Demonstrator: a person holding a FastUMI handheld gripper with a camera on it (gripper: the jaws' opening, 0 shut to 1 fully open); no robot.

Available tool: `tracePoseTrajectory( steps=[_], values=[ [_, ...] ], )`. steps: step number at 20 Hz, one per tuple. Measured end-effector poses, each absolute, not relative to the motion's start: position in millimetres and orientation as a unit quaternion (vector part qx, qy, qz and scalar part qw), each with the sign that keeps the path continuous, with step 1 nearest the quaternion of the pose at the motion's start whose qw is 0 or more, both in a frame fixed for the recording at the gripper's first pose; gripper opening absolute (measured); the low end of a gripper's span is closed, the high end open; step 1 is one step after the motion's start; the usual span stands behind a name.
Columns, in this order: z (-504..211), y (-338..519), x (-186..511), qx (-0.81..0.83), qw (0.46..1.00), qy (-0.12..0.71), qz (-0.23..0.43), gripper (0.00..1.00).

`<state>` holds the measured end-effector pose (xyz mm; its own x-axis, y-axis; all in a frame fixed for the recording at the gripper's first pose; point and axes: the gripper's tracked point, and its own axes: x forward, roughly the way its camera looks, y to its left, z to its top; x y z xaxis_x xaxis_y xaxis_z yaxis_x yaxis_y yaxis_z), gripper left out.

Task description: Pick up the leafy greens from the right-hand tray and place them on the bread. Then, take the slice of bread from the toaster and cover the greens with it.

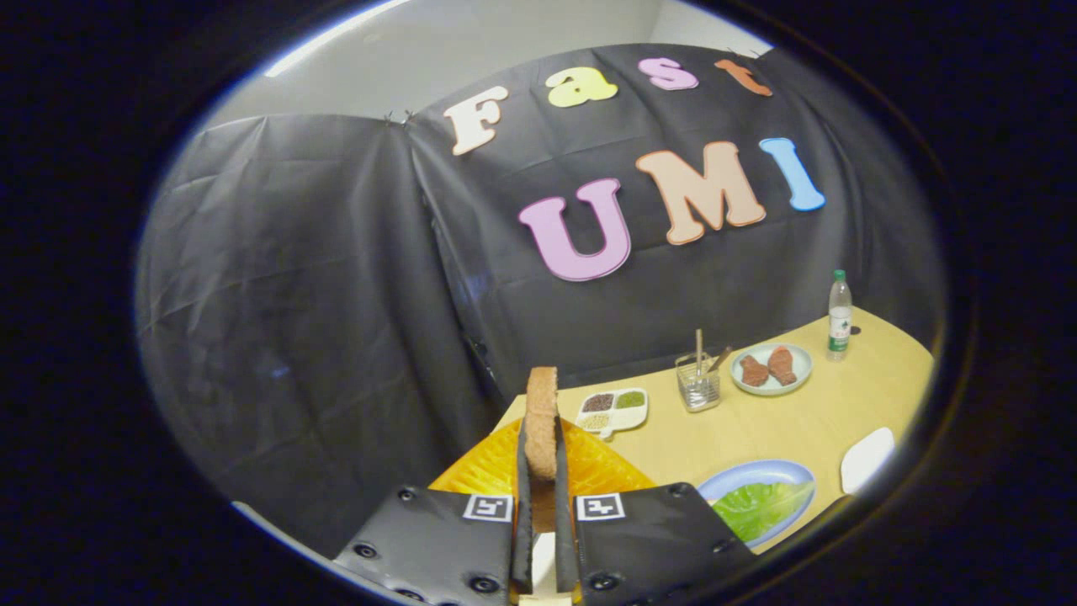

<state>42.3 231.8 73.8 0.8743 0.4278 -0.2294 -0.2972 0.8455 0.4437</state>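
My gripper point(541, 438) is shut on a slice of brown bread point(541, 417), held upright on edge between the two fingers, above the table. Below and behind the bread lies an orange-yellow ridged thing point(492, 467), partly hidden by the gripper body. To the right of the fingers, a light blue plate point(740, 474) holds leafy greens point(761, 505); whether bread lies under the greens cannot be told.
On the wooden table point(774, 421) beyond the fingers: a white divided dish of seeds point(612, 409), a wire holder with sticks point(699, 383), a pale plate with two brown pieces point(771, 369), a bottle point(839, 316), and a white tray point(867, 459) at the right.
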Motion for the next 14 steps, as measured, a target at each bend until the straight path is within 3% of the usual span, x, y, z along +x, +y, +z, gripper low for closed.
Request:
tracePoseTrajectory(
  steps=[9, 14],
  values=[
    [-7, 120, 65, 0.28, 0.933, 0.205, 0.1, 0.13],
    [-57, 88, 65, 0.331, 0.915, 0.214, 0.082, 0.13]
  ],
)
